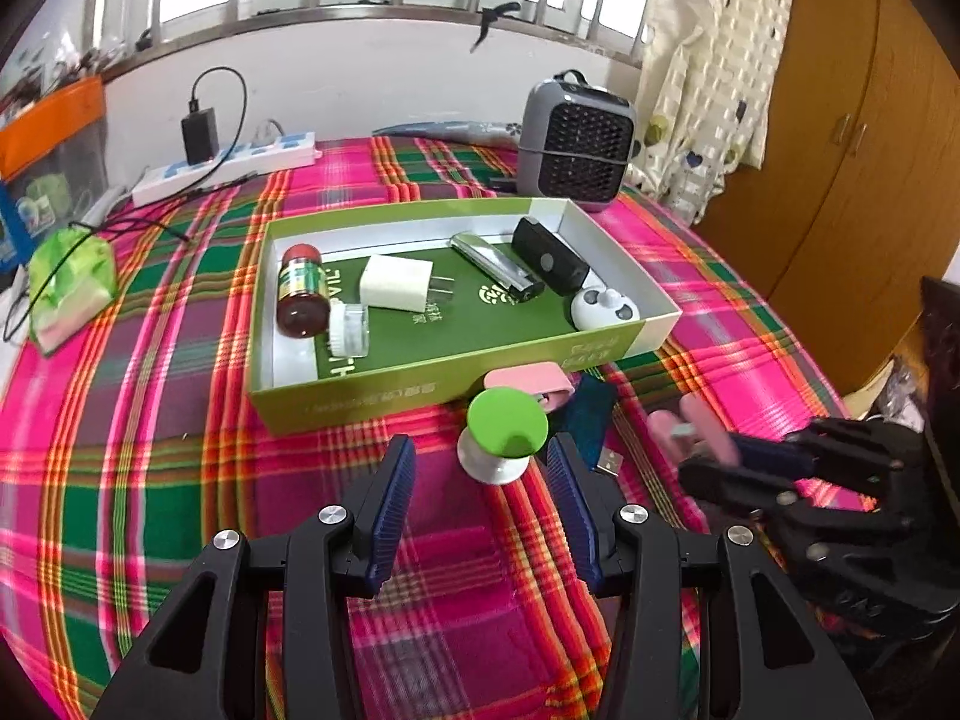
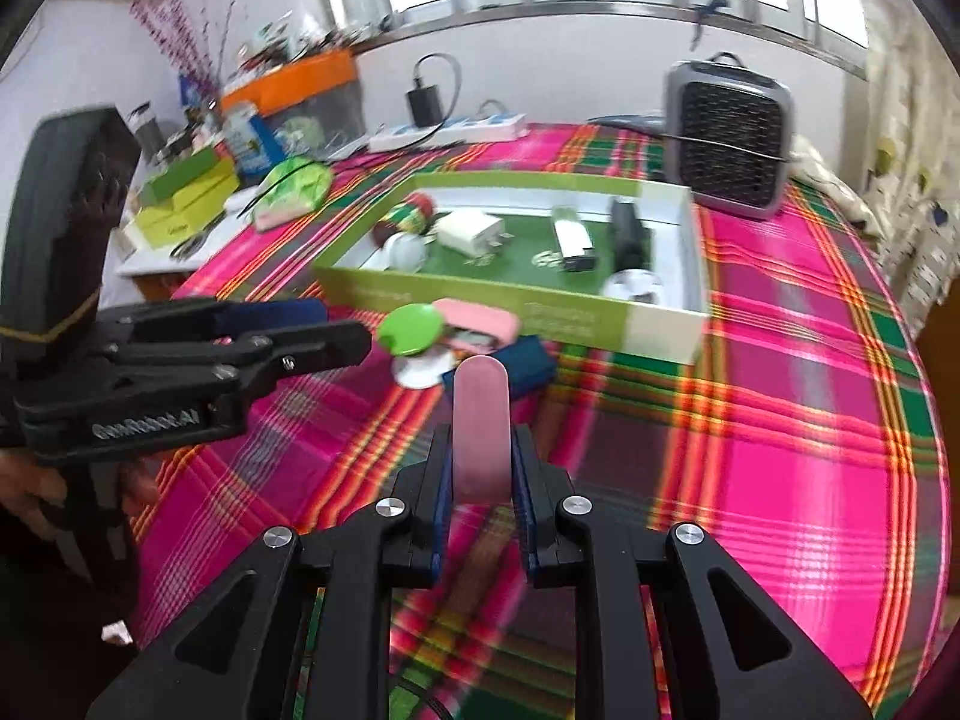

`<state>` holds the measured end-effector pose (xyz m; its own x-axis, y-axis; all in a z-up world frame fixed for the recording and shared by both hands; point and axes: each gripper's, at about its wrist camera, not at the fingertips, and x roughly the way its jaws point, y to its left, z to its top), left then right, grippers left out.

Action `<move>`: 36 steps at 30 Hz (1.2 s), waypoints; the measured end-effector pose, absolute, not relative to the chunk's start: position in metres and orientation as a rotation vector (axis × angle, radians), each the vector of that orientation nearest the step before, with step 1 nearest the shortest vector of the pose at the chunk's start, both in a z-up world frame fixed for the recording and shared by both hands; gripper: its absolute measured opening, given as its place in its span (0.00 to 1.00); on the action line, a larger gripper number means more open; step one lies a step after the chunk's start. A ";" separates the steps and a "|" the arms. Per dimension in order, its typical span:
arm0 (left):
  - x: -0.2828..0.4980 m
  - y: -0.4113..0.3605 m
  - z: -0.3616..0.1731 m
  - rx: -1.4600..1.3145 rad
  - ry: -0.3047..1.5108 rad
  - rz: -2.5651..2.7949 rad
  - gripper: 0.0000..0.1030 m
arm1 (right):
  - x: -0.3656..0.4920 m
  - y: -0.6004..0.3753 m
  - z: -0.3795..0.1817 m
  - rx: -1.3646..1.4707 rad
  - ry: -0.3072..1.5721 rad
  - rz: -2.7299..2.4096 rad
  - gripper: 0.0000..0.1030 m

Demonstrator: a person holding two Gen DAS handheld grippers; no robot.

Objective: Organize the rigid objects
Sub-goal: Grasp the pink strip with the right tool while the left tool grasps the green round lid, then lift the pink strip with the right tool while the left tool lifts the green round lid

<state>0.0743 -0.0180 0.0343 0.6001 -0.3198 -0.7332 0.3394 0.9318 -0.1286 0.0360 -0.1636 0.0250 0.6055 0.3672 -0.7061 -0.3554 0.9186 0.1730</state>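
Observation:
An open green box (image 1: 360, 402) on the plaid cloth holds a red-capped bottle (image 1: 303, 294), a white charger (image 1: 396, 282), a small clear jar (image 1: 351, 330), a silver tube (image 1: 492, 267), a black device (image 1: 549, 261) and a white round gadget (image 1: 603, 309). In front of it lie a green-topped white knob (image 1: 507, 423), a pink case (image 1: 528, 381) and a dark blue item (image 1: 591, 414). My left gripper (image 1: 480, 450) is open just short of the knob. My right gripper (image 2: 480, 438) is shut on a flat pink stick (image 2: 480, 408), held above the cloth.
A grey fan heater (image 1: 576, 138) stands behind the box, and a white power strip (image 1: 240, 162) with a black plug lies at the back left. A green tissue pack (image 1: 72, 282) sits at the left. The table's edge curves down the right side, toward a wooden wardrobe (image 1: 840, 150).

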 end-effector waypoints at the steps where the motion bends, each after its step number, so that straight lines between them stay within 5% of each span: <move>1: 0.075 -0.020 0.034 0.025 0.847 -0.378 0.44 | 0.036 -0.168 0.025 0.023 0.817 0.407 0.18; 36: 0.103 -0.040 0.018 0.050 0.900 -0.343 0.44 | 0.049 -0.198 0.026 0.075 0.797 0.374 0.18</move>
